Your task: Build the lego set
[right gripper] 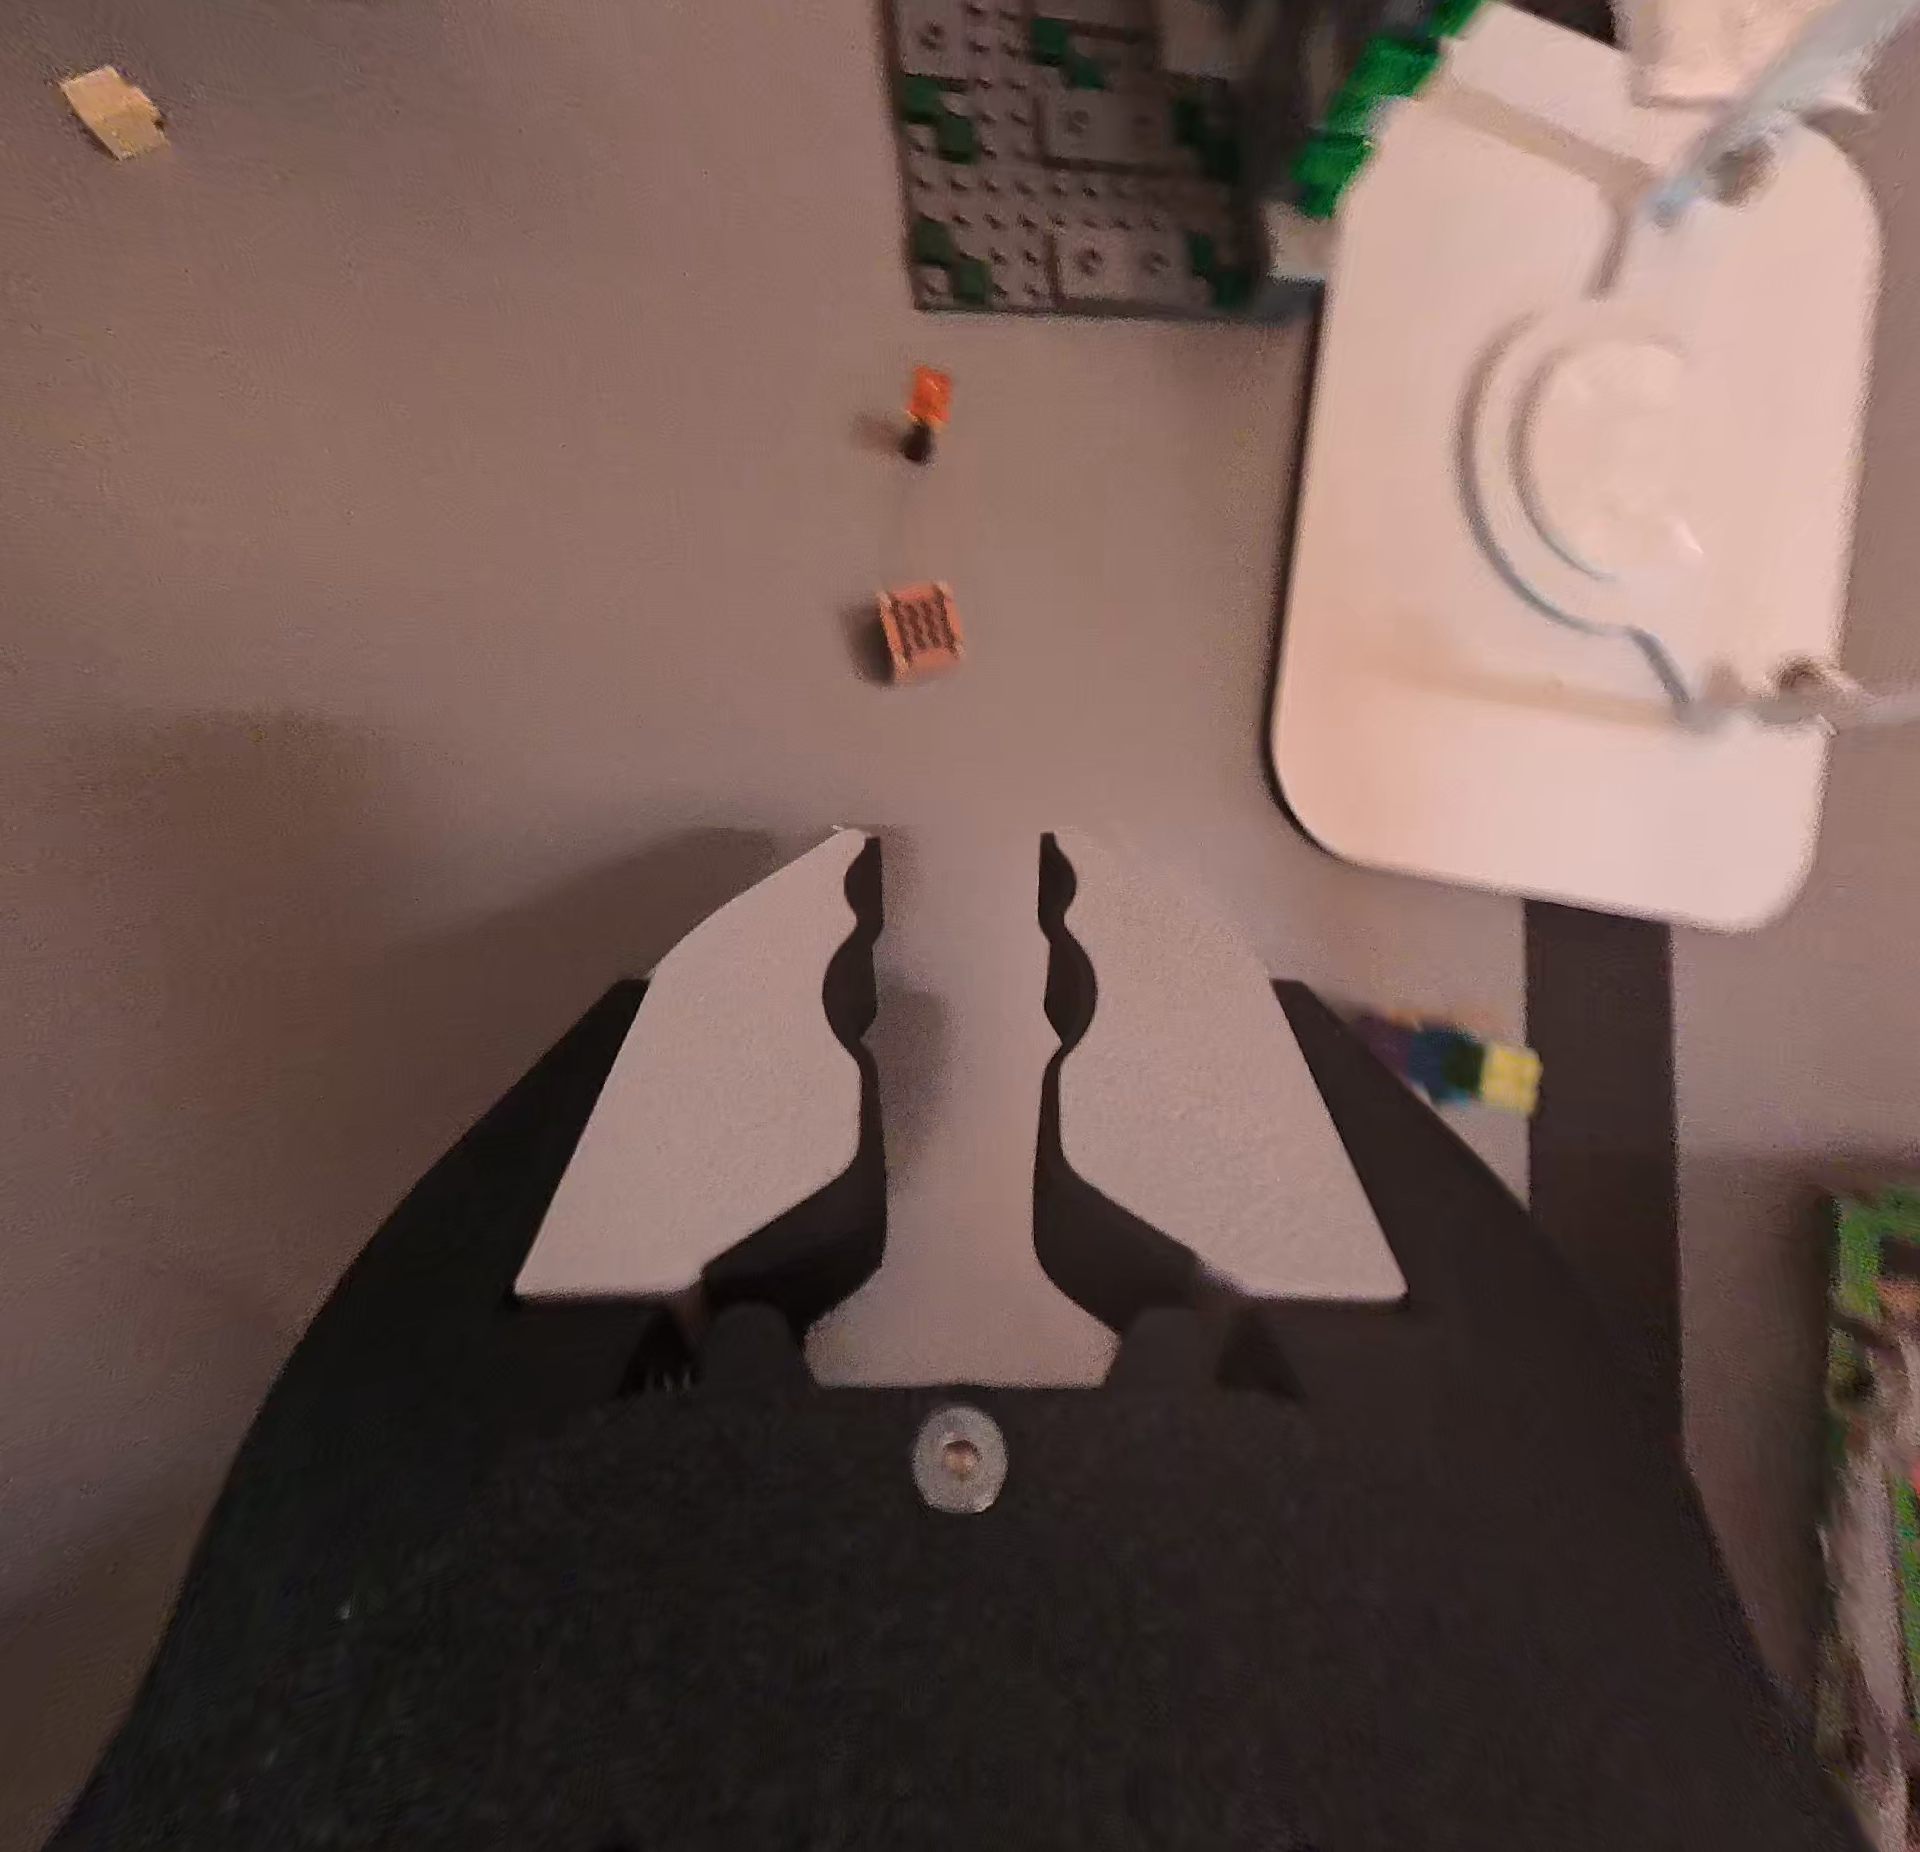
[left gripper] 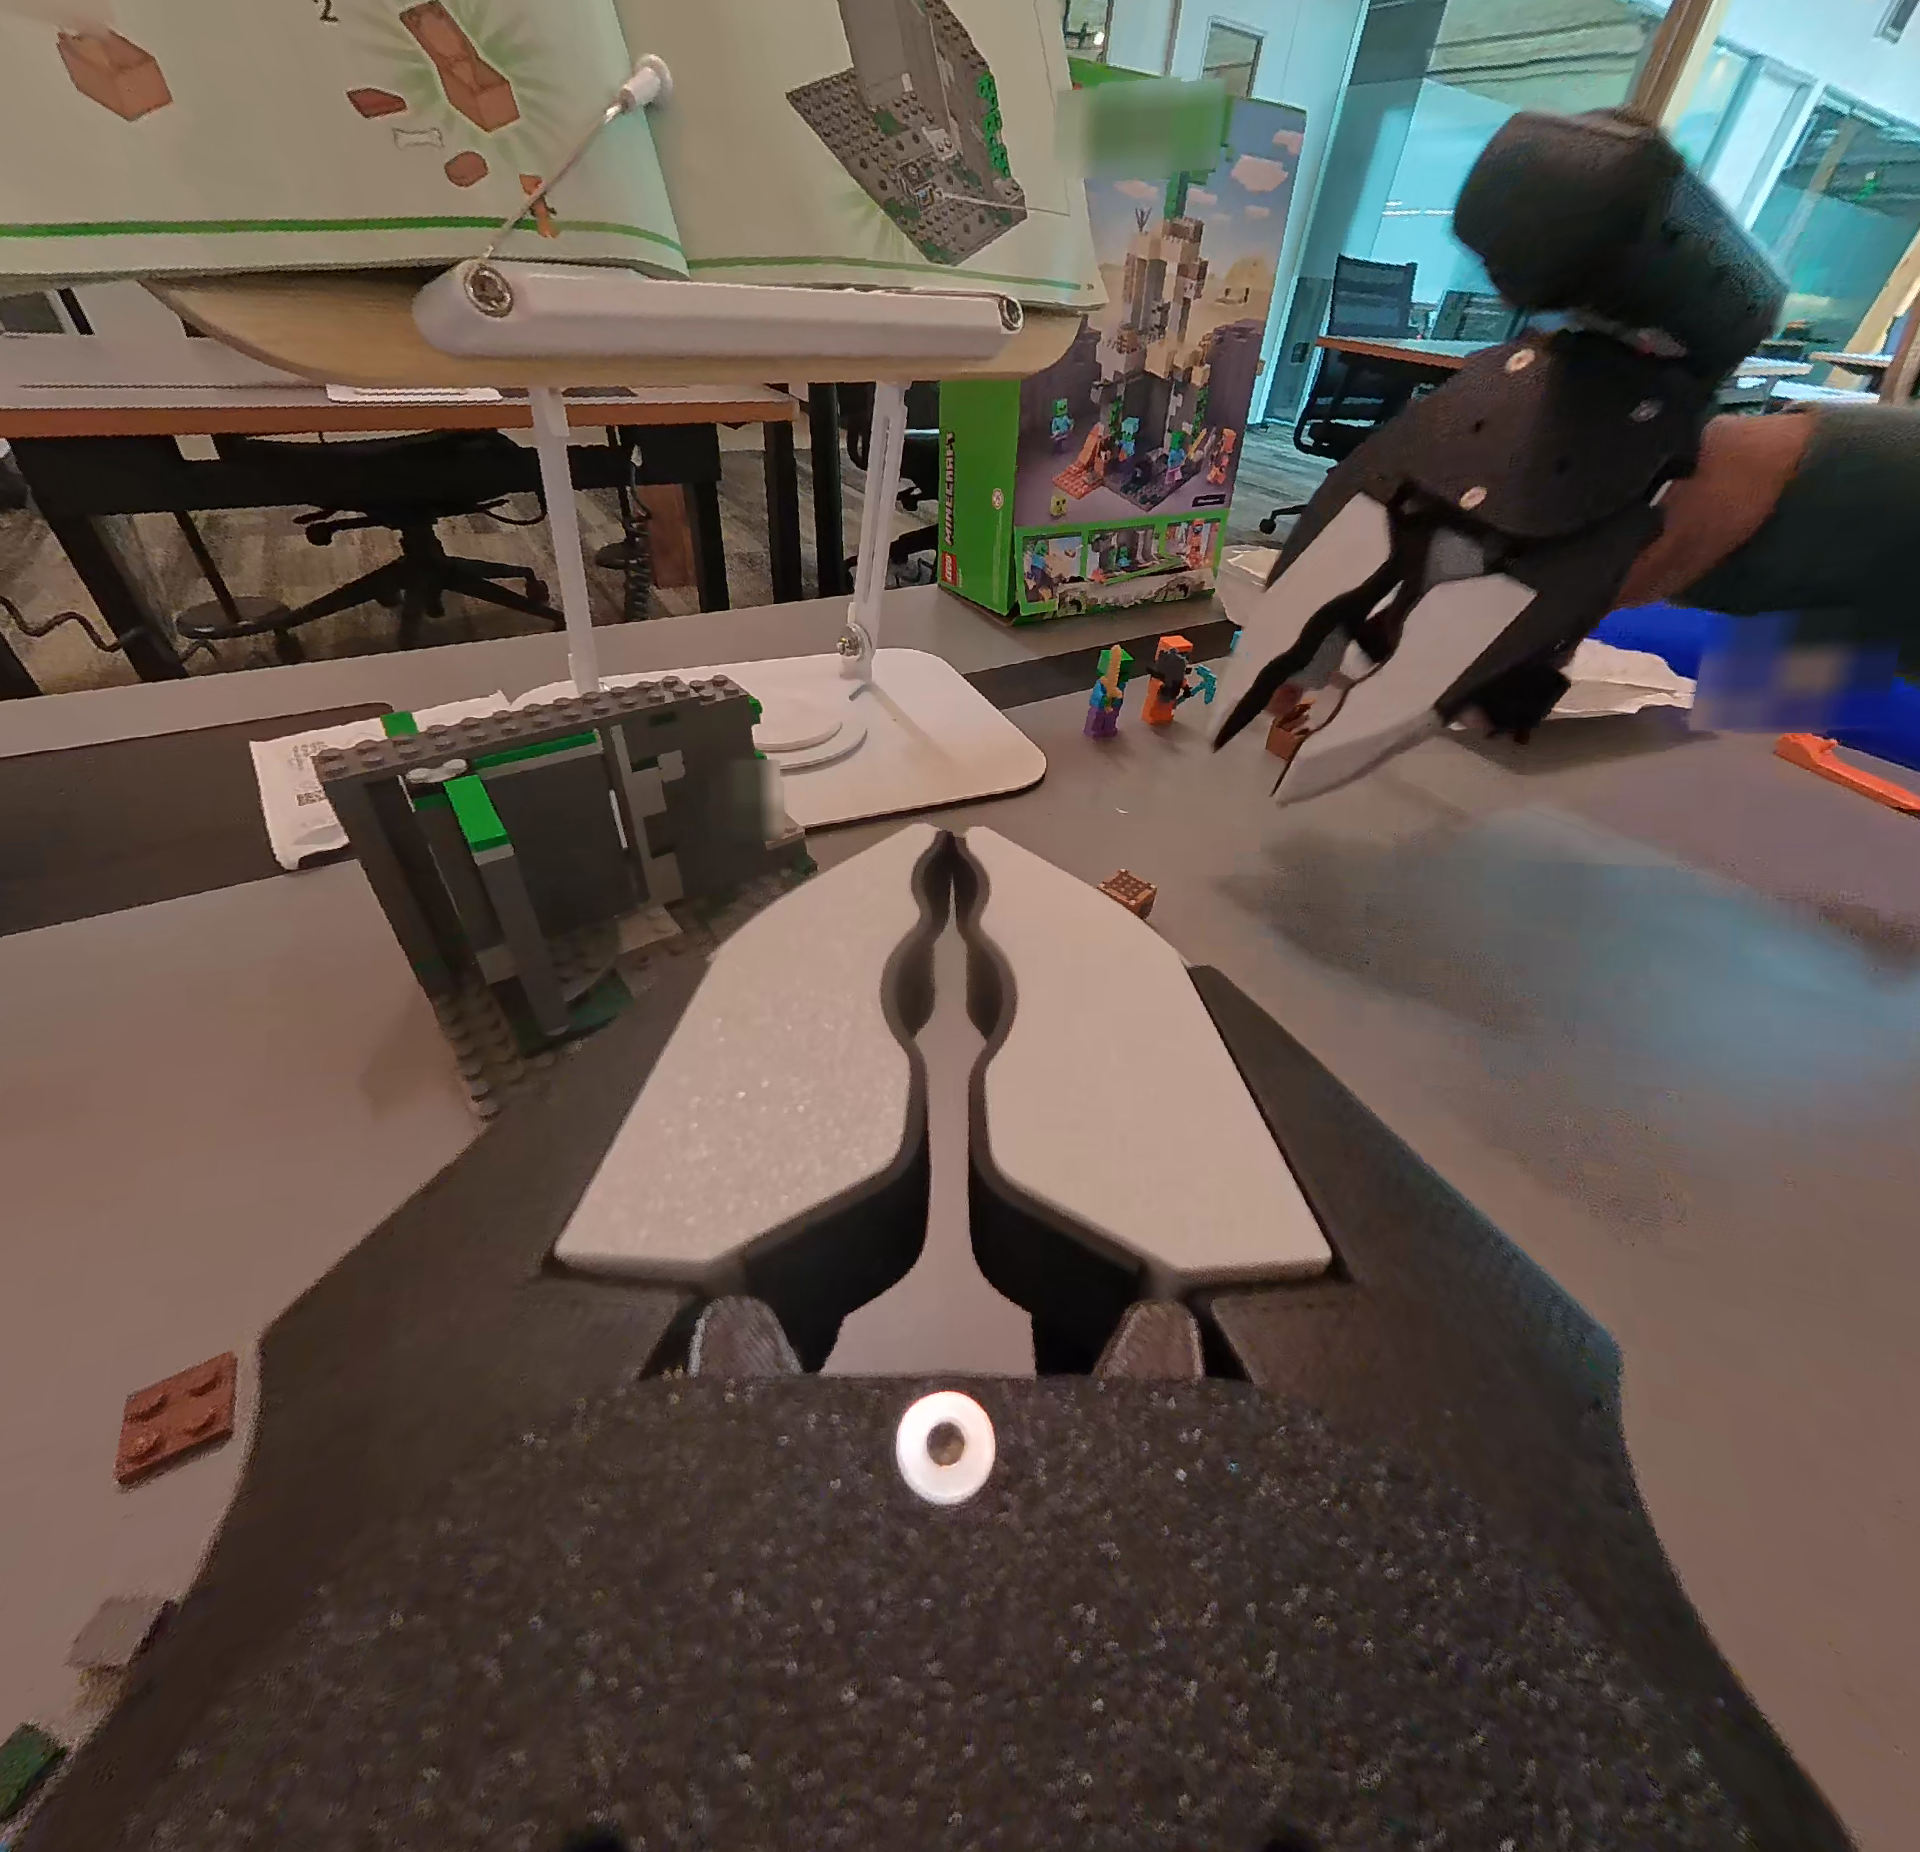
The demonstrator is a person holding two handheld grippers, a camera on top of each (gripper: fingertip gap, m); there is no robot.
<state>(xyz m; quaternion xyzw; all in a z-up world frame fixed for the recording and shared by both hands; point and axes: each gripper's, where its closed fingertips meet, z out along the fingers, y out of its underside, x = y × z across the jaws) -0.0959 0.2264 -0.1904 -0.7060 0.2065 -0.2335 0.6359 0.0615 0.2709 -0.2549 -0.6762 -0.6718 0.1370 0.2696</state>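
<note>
Grey desk (right gripper: 416, 555) lies under our released right gripper (right gripper: 961, 841), above a small brown tile (right gripper: 920, 630); our left gripper (left gripper: 951, 846) is clenched empty beside the grey-green build (left gripper: 561, 846).

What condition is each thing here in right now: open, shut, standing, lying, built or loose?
Left tongs: shut, empty.
Right tongs: open, empty, above the table.
Grey-green build: partly assembled, standing upright.
Instruction booklet: open on its stand.
Set box: standing upright.
Two minifigures: standing.
Small brown tile: loose on the table.
Brown plate: loose, lying flat.
</note>
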